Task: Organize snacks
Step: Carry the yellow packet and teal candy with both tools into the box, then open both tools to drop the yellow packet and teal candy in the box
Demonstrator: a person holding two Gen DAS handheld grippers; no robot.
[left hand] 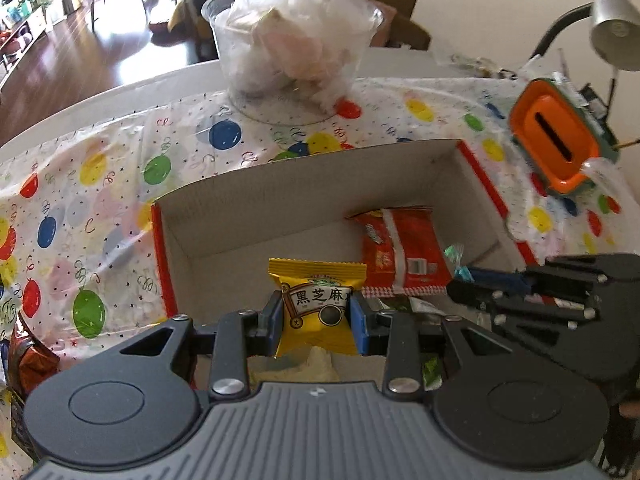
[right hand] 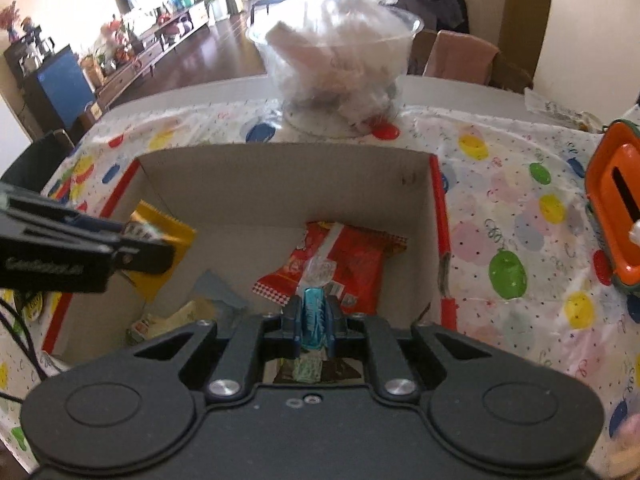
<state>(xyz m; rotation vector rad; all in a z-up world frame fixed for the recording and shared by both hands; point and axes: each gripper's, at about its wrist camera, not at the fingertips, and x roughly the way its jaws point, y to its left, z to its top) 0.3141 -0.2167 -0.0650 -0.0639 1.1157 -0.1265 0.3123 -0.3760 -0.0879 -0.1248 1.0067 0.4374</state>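
While both of my tools hang over the open cardboard box [right hand: 280,168], my left gripper [left hand: 317,318] is clenched on the yellow sesame packet [left hand: 318,304] and my right gripper [right hand: 314,320] pinches a small blue candy [right hand: 313,316]. A red packet [right hand: 340,264] already lies by the box's right wall. If I let go too high, I judge the candy could bounce off that packet, or my two tools could knock together.

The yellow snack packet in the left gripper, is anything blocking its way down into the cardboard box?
Nothing visible does. The left gripper holds the yellow snack packet above the open cardboard box, with bare floor beside the red packet.
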